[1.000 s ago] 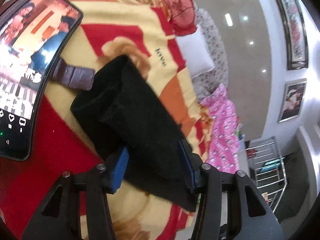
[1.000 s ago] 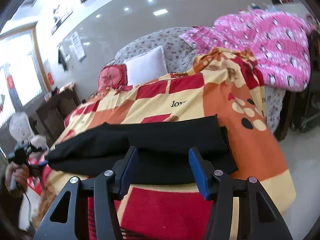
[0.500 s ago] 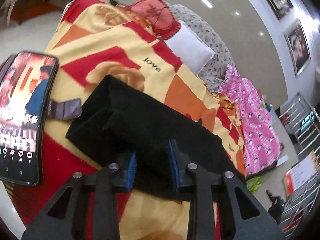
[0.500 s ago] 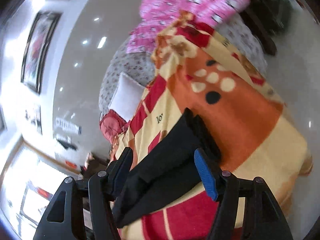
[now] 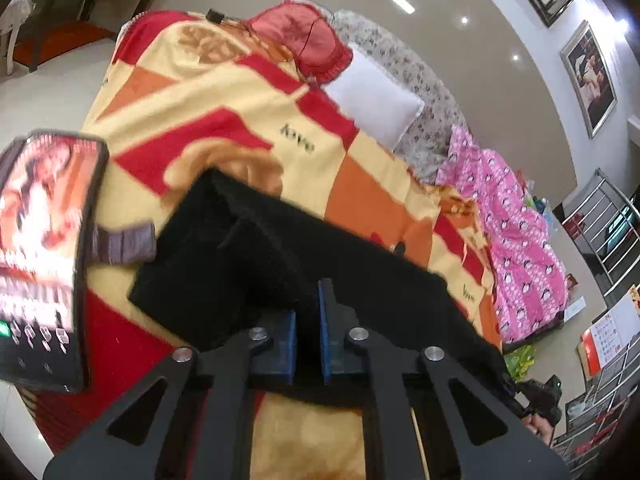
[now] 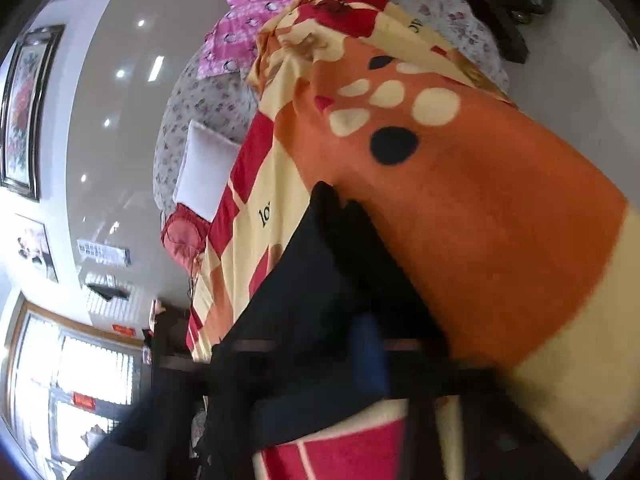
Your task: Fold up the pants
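Note:
Black pants [image 5: 280, 264] lie folded in a long strip on a red, orange and cream blanket [image 5: 224, 120]. My left gripper [image 5: 308, 314] is shut on the near edge of the strip, with black cloth pinched between its blue pads [image 5: 288, 336]. In the right wrist view the pants [image 6: 320, 280] run up the picture over the blanket [image 6: 500, 240]. That view is blurred. My right gripper [image 6: 360, 348] is rolled on its side at the pants' end and shut. One blue pad [image 6: 370, 356] shows against the cloth, which it appears to grip.
A lit phone [image 5: 40, 248] and a brown wallet [image 5: 120, 244] lie on the blanket left of the pants. A white pillow [image 5: 372, 100], a red cushion [image 5: 304, 40] and a pink quilt [image 5: 516, 248] sit farther back. The blanket's edge [image 6: 600, 360] drops to the floor.
Both grippers went from open to shut on the pants. The left one rolled and rose slightly. The right one rolled far over and moved in low onto the pants' end.

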The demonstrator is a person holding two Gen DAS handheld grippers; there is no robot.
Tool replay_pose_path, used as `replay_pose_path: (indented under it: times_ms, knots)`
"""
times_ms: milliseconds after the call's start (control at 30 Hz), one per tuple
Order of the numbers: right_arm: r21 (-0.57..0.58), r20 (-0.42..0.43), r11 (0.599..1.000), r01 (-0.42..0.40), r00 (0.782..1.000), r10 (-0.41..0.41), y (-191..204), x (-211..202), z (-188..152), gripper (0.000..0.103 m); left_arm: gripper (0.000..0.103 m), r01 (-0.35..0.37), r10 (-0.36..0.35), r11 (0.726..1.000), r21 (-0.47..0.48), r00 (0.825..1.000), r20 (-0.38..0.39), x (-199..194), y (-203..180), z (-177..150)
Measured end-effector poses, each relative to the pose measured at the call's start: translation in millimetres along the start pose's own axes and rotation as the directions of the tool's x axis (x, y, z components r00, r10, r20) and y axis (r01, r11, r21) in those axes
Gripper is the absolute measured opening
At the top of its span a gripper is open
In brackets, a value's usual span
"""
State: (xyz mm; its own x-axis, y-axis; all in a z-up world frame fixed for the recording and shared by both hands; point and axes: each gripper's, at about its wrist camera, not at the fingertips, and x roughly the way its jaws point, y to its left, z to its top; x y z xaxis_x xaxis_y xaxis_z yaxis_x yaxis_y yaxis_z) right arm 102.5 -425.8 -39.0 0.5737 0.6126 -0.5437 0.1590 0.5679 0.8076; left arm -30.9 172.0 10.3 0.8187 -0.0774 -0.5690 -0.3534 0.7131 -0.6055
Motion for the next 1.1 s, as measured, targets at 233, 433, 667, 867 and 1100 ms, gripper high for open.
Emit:
replay_pose_path:
  times_ms: [233,433,667,867,1100]
  knots:
    - [-0.162,0.080,0.986,-0.030,0.996,0.043,22.2,-34.9,-4.0,0.003,0.005,0.004,-0.004,1.000,-0.001,0.998,0.055,-17.9,6.6,20.4]
    - [-0.141,0.039,0.989,0.053,0.998,-0.048,-3.7,-23.5,-19.7,0.003,0.005,-0.083,0.081,0.996,-0.040,0.995,-0.051,9.8,31.9,-6.8]
    - [-0.175,0.069,0.983,0.050,0.997,-0.039,-0.7,-34.3,-24.7,0.003,0.005,-0.079,0.079,0.997,0.002,0.997,-0.006,-5.7,19.5,-11.4]
    - [-0.188,0.070,0.979,0.076,0.995,-0.064,-5.8,-31.5,-23.6,0.003,0.005,-0.105,0.105,0.994,-0.008,0.994,-0.037,0.0,26.0,-16.4]
    - [-0.176,0.082,0.982,0.075,0.995,-0.061,-12.8,-29.7,-21.3,0.003,0.009,-0.129,0.130,0.991,0.031,0.991,-0.041,5.3,24.1,-22.3]
